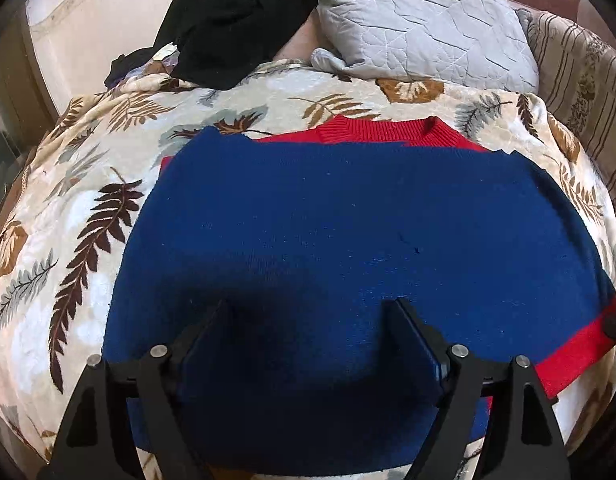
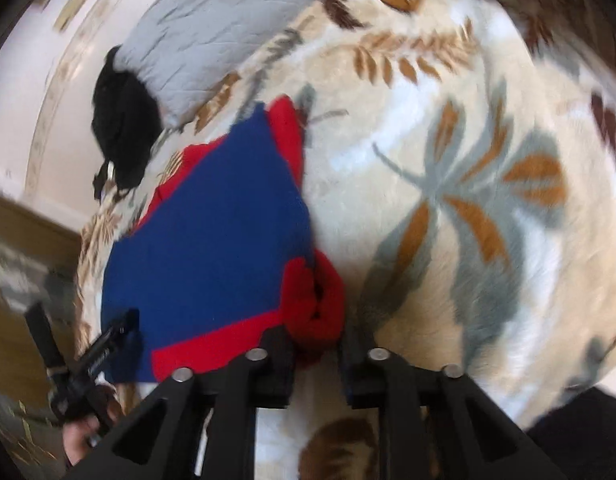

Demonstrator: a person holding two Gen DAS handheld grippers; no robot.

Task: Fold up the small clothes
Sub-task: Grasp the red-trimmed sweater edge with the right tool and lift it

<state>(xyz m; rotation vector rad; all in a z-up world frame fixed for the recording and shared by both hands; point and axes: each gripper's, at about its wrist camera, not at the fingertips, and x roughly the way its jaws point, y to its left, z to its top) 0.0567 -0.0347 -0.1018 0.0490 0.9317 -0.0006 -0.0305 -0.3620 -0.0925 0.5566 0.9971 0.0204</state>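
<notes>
While the left tongs [image 1: 311,320] hover spread over the blue-and-red knit sweater [image 1: 347,240] lying half-folded on the leaf-print blanket [image 1: 68,208], the right tongs [image 2: 317,344] pinch its bunched red sleeve [image 2: 313,300], which apparently next needs folding inward across the blue panel.

The right wrist view is smeared by motion blur, so the leaf-print blanket [image 2: 447,184] is seen only softly. Whether the red cuff [image 2: 313,300] between the jaws is pressed cannot be told. In the left wrist view the sweater [image 1: 327,240] is cut off at the lower edge, and the black garment [image 1: 232,20] is clipped at the top.
</notes>
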